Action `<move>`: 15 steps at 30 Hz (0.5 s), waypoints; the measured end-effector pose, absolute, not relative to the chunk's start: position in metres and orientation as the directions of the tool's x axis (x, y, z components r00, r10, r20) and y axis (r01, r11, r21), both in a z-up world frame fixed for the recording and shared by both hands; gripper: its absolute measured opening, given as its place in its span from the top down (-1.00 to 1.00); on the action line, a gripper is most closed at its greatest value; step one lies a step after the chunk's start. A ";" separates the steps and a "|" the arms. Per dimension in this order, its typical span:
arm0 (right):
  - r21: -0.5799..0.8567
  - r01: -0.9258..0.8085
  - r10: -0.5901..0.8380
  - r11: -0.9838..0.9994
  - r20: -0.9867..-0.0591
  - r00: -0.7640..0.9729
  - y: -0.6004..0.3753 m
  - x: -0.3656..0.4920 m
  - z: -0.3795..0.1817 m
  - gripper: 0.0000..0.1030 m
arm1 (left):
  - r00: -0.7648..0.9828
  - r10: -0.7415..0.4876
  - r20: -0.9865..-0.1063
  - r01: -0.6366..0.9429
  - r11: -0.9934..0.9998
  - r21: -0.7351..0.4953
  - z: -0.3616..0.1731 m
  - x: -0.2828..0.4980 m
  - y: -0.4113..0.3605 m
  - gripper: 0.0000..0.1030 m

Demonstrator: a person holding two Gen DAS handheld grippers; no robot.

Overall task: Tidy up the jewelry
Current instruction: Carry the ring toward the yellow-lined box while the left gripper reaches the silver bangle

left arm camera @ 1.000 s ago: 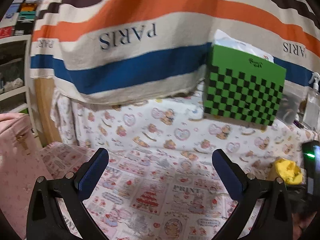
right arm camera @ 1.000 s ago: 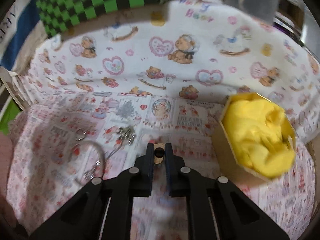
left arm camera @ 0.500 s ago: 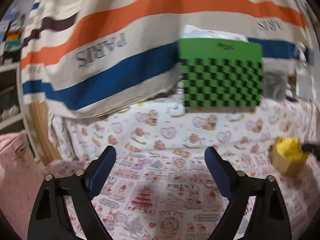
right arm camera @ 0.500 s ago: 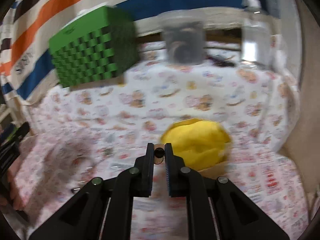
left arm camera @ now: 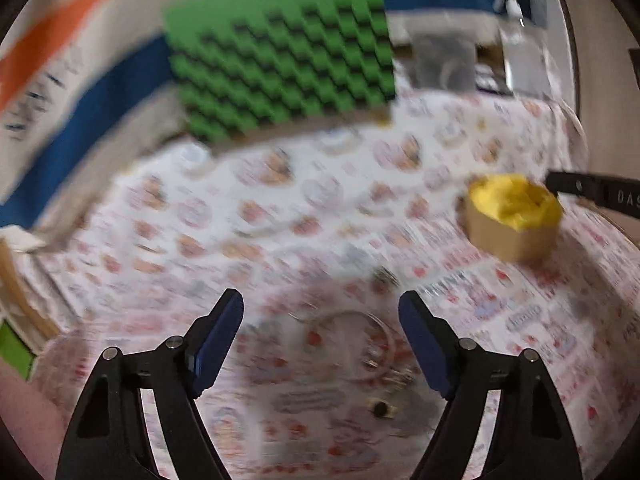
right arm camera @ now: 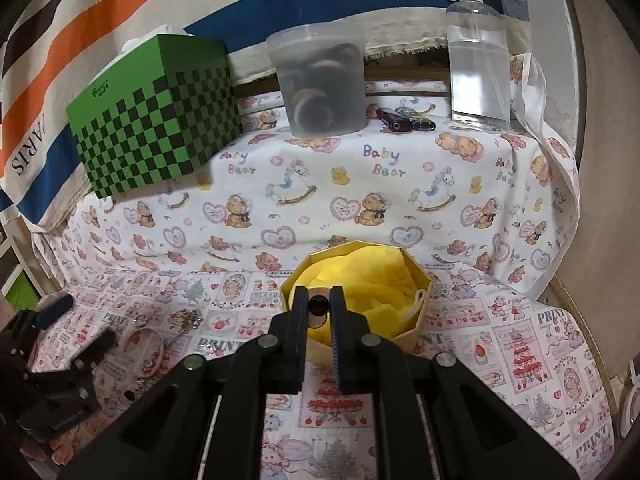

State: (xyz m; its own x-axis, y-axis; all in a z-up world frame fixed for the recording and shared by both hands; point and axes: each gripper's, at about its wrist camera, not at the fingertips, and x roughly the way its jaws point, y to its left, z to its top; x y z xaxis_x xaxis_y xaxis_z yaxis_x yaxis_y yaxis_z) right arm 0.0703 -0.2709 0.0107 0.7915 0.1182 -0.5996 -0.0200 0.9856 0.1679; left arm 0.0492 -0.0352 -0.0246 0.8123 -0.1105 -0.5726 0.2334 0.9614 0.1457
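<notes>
My right gripper (right arm camera: pixel 319 307) is shut on a small tan earring with a dark centre (right arm camera: pixel 318 306), held at the near rim of the octagonal box lined with yellow cloth (right arm camera: pixel 360 284). The box also shows in the blurred left wrist view (left arm camera: pixel 512 216). My left gripper (left arm camera: pixel 321 312) is open and empty, hovering over a thin bangle (left arm camera: pixel 360 340) and loose jewelry on the printed cloth. The bangle (right arm camera: pixel 146 350) and a sparkly brooch (right arm camera: pixel 188 316) lie left of the box, beside the left gripper (right arm camera: pixel 76 320).
A green checkered box (right arm camera: pixel 156 116), a translucent tub (right arm camera: pixel 320 84), a pump bottle (right arm camera: pixel 478 60) and small dark items (right arm camera: pixel 404 120) stand on the raised cloth-covered ledge behind. A striped PARIS cloth hangs behind them. A wall (right arm camera: pixel 600 184) closes the right side.
My right gripper carried the earring from the cloth beside the bangle over to the yellow-lined box. My left gripper swung right and down, now over the bangle.
</notes>
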 end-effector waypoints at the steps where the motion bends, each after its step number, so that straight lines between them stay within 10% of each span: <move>1: 0.175 -0.019 0.122 0.984 -0.602 0.789 -0.272 0.071 0.010 0.82 | 0.783 -0.122 -0.610 0.249 0.960 0.129 -0.029 0.056 -0.037 -0.53; 15: 0.185 -0.013 0.127 0.983 -0.617 0.776 -0.274 0.074 0.004 0.82 | 0.666 -0.135 -0.734 0.243 0.969 0.042 -0.052 0.082 -0.041 -0.49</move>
